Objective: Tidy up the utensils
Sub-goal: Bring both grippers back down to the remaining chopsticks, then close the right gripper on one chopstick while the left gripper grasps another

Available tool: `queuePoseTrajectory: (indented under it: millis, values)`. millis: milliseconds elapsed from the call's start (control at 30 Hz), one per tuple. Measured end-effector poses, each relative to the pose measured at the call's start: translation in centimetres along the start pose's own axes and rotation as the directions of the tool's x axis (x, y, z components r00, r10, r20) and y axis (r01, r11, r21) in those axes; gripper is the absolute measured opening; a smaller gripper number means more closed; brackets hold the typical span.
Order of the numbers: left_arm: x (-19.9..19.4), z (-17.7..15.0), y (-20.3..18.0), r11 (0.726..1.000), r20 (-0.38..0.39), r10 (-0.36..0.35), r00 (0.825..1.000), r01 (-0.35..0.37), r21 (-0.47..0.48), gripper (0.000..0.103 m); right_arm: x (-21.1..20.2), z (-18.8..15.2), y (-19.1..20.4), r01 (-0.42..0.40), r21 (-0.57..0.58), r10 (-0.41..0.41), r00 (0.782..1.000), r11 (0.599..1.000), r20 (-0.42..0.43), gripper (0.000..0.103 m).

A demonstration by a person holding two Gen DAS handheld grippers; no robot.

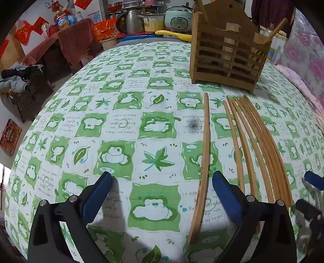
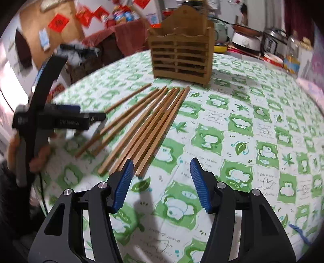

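Several wooden chopsticks (image 1: pixel 255 145) lie side by side on the green patterned tablecloth (image 1: pixel 121 125); one chopstick (image 1: pixel 204 157) lies apart on their left. They also show in the right wrist view (image 2: pixel 145 129). A slatted wooden utensil holder (image 1: pixel 228 50) stands behind them, also in the right wrist view (image 2: pixel 182 54). My left gripper (image 1: pixel 162 194) is open and empty, low over the cloth, with the lone chopstick just inside its right finger. My right gripper (image 2: pixel 162 182) is open and empty, just right of the chopsticks' near ends. The left gripper shows in the right wrist view (image 2: pixel 60 119).
Behind the table stand a kettle (image 1: pixel 129 20), a pot, a rice cooker (image 1: pixel 178 18) and a yellow spoon (image 1: pixel 174 34). A pink cloth (image 1: pixel 303 60) lies along the right edge. Cookers and jars (image 2: pixel 269 40) stand at the far right.
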State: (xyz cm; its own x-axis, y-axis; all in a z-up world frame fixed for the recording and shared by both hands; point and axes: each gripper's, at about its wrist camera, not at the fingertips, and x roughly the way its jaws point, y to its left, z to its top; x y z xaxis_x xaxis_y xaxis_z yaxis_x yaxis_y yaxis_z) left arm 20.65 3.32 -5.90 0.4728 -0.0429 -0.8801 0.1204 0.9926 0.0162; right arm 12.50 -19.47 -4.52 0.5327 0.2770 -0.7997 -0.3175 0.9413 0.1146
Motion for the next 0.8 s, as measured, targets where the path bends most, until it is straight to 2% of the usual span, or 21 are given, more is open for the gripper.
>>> queuePoseTrajectory:
  millis: [33, 200, 300, 400, 433, 500, 600, 633, 667, 800]
  values:
    - [0.0, 0.0, 0.1, 1.000, 0.001, -0.004, 1.000, 0.004, -0.003, 0.097, 0.3, 0.0, 0.1, 0.006, -0.006, -0.006, 1.000, 1.000, -0.013, 0.050]
    - [0.0, 0.0, 0.0, 1.000, 0.002, -0.006, 1.000, 0.006, -0.006, 0.097, 0.5, -0.1, -0.3, -0.022, 0.007, 0.023, 0.999, 1.000, -0.023, 0.050]
    - [0.0, 0.0, 0.0, 1.000, 0.002, -0.004, 1.000, 0.004, -0.004, 0.097, -0.1, -0.1, 0.4, -0.015, -0.022, 0.015, 1.000, 1.000, 0.010, 0.050]
    - [0.0, 0.0, 0.0, 1.000, 0.002, -0.002, 1.000, 0.002, -0.003, 0.097, 0.8, 0.0, 1.2, 0.042, -0.056, -0.044, 0.998, 0.998, -0.034, 0.048]
    - [0.0, 0.0, -0.1, 1.000, 0.001, 0.000, 1.000, 0.000, -0.002, 0.097, 0.9, 0.1, 1.2, 0.040, -0.053, -0.042, 0.999, 0.998, -0.035, 0.046]
    - [0.0, 0.0, 0.0, 1.000, 0.001, 0.000, 1.000, 0.000, -0.001, 0.097, 0.9, 0.2, 0.4, 0.050, -0.015, -0.050, 0.998, 0.999, -0.036, 0.044]
    - [0.0, 0.0, -0.1, 1.000, 0.000, 0.001, 1.000, -0.001, 0.000, 0.097, 0.9, 0.3, -2.5, 0.092, 0.139, -0.088, 0.995, 0.986, -0.035, 0.035]
    - [0.0, 0.0, -0.1, 1.000, 0.000, 0.001, 1.000, -0.001, 0.001, 0.097, 0.9, 0.3, -3.2, 0.081, 0.171, -0.076, 0.997, 0.982, -0.031, 0.026]
    - [0.0, 0.0, -0.1, 1.000, 0.000, 0.000, 1.000, 0.000, 0.000, 0.097, 0.8, 0.2, -3.8, 0.060, 0.196, -0.056, 0.998, 0.979, -0.027, 0.023]
    - [-0.5, -0.5, -0.3, 0.999, -0.002, -0.033, 0.999, 0.033, 0.019, 0.097, 0.9, 0.2, -3.4, 0.025, 0.168, -0.021, 0.999, 0.985, -0.024, 0.025]
